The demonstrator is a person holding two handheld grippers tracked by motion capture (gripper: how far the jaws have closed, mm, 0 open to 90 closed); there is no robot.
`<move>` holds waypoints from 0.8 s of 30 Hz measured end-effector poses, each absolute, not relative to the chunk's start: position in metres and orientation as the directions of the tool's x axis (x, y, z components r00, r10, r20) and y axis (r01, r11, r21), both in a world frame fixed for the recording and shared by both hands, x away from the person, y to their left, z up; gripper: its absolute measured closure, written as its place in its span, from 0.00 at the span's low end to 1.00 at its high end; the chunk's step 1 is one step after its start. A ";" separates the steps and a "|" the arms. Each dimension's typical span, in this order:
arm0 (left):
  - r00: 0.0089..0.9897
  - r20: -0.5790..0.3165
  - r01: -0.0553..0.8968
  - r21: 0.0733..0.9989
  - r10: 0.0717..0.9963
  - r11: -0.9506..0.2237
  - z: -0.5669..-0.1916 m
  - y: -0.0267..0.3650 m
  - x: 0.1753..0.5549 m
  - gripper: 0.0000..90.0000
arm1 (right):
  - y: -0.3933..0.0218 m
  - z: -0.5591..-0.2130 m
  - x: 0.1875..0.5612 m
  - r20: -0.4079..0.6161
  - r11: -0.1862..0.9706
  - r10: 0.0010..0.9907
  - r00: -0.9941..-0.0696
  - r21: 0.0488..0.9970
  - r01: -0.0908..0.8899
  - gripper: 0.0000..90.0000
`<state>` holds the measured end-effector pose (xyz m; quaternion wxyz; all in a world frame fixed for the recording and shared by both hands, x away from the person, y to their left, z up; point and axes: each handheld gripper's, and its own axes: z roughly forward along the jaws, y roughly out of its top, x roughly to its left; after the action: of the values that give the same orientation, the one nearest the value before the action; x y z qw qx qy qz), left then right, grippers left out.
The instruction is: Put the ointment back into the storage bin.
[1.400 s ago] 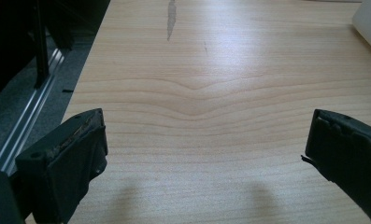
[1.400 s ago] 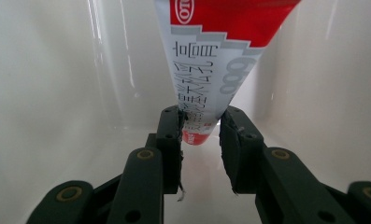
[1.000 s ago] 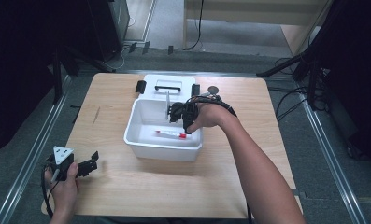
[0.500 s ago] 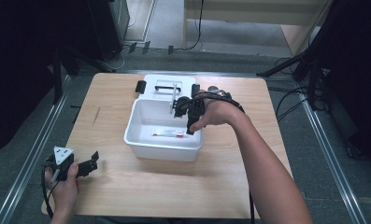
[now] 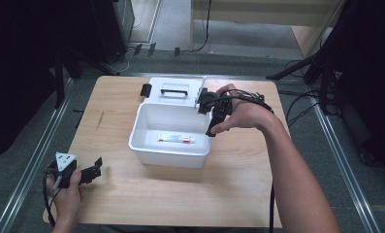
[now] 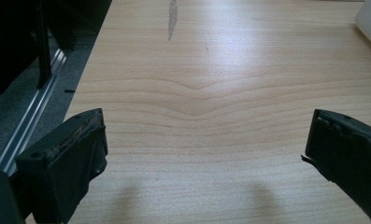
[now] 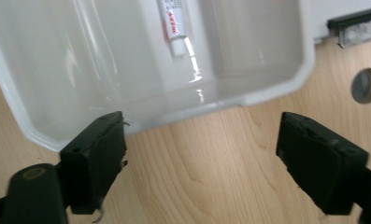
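The tube lies flat on the floor of the white bin, mid-table. The right gripper, jaws spread and empty, hangs above the bin's right rim. The left gripper, also spread, rests near-left. Judged next: lift clear without clipping the rim.

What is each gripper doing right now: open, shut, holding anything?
Left gripper: open, holding nothing, low over the table.
Right gripper: open, holding nothing, at the right rim of the white bin.
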<state>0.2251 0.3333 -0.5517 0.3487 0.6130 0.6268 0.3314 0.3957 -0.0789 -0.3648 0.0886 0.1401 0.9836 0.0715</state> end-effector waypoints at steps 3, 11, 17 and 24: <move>-0.007 -0.031 0.535 0.844 1.000 0.029 -0.552 0.333 0.225 0.00 | -0.093 -0.363 0.393 -0.167 0.935 0.330 -0.929 0.197 0.296 0.07; -0.006 -0.031 0.537 0.843 1.000 0.029 -0.552 0.333 0.225 0.00 | -0.127 -0.370 0.390 -0.168 0.881 0.443 -0.881 0.263 0.393 0.00; -0.007 -0.031 0.537 0.843 1.000 0.030 -0.552 0.333 0.225 0.00 | -0.159 -0.380 0.386 -0.134 0.799 0.547 -0.826 0.379 0.467 0.00; -0.009 -0.030 0.536 0.844 0.999 0.030 -0.552 0.333 0.225 0.00 | -0.195 -0.405 0.374 -0.138 0.711 0.624 -0.769 0.509 0.486 0.00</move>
<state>0.2246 0.3333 -0.5517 0.3485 0.6116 0.6275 0.3328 0.3736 -0.1947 -0.4054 0.1516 0.3042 0.9124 0.2282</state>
